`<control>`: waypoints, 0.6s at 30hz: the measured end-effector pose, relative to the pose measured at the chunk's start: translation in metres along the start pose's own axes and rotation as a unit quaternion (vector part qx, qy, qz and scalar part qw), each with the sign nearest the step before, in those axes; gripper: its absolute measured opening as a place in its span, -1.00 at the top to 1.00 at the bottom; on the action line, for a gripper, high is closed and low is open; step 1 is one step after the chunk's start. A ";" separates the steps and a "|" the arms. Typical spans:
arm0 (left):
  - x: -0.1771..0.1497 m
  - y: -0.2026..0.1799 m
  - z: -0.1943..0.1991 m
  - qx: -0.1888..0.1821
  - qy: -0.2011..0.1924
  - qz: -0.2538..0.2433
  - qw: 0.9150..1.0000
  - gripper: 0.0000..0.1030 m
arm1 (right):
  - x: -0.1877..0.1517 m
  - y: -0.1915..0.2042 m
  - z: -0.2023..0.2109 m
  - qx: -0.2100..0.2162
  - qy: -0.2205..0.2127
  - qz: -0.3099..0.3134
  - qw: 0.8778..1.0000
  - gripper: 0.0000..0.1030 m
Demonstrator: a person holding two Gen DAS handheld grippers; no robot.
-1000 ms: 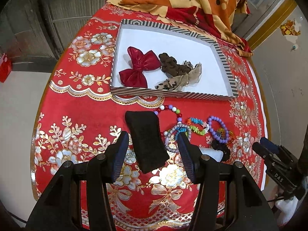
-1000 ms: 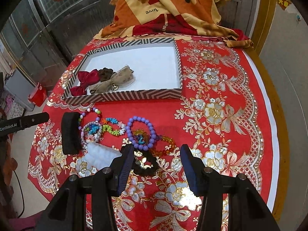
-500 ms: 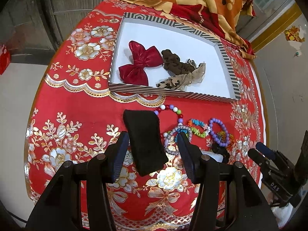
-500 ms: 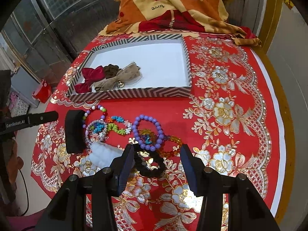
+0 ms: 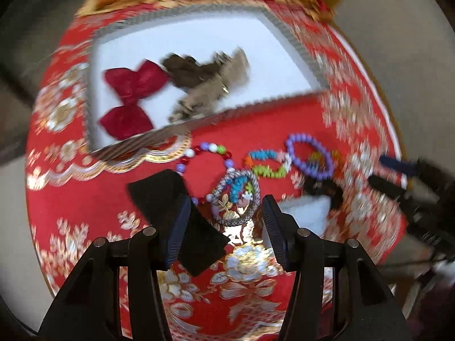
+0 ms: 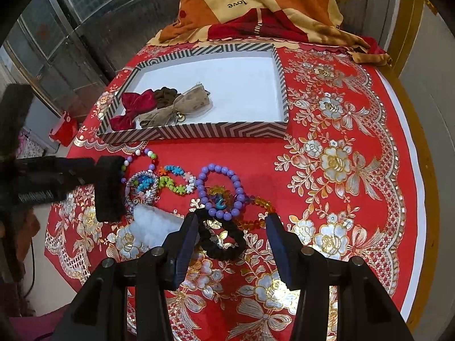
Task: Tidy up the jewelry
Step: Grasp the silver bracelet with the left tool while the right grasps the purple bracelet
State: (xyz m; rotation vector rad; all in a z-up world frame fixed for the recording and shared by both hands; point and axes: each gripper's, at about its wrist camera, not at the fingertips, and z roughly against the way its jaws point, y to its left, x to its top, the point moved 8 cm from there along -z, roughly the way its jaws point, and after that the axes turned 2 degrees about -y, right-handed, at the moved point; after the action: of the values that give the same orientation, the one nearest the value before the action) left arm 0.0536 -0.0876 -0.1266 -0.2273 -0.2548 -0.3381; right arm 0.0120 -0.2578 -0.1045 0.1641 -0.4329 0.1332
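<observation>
**Both grippers spread over the bracelet cluster**

The round surface under its red cloth with gold and silver flowers (image 6: 335, 130) fills both views, an orange, cream and red patterned blanket (image 6: 256, 2) heaped at its far edge. Next in size, the shallow white tray with the grey-and-white zigzag rim (image 6: 216, 130) sits toward the far side, and in its left end lie a dark red velvet bow (image 6: 133, 108), a brown scrunchie (image 6: 166, 96) and a beige gauze bow with a small bell (image 6: 182, 108), all bunched together and touching.

In front of the tray the jewelry lies on the cloth: a black rectangular fabric pad (image 6: 109, 187) at the left, a white ridged piece (image 6: 155, 224) nearer the camera, then the loops. There is a purple bead bracelet (image 6: 220, 190), a black bead bracelet (image 6: 221, 238), an amber bead bracelet (image 6: 256, 210), a green, blue and orange chip bracelet (image 6: 176, 180), a silver woven bangle (image 5: 236, 201) and a mixed-colour round-bead strand (image 5: 210, 153).

The left gripper (image 5: 224, 227), its view smeared by motion blur, has fingers released and spread, framing the silver bangle with one finger over the black pad. The right gripper (image 6: 231, 244) is released too, fingers straddling the black bracelet, holding nothing.
</observation>
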 end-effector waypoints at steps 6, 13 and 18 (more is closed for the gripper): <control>0.000 -0.004 -0.031 0.004 0.031 -0.054 0.998 0.00 | 0.000 -0.006 -0.003 0.002 0.003 -0.002 1.000 0.07; 0.007 -0.008 -0.041 0.012 0.034 -0.080 0.996 0.01 | 0.009 -0.011 -0.024 0.010 0.010 0.001 1.000 0.07; 0.005 -0.010 -0.049 0.027 0.049 -0.111 0.992 0.23 | 0.017 -0.017 -0.042 0.014 0.015 0.001 1.000 0.07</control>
State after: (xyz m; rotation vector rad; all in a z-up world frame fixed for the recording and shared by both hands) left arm 0.0651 -0.1109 -0.1694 -0.1277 -0.1924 -0.5597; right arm 0.0475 -0.2652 -0.1369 0.1891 -0.4021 0.1444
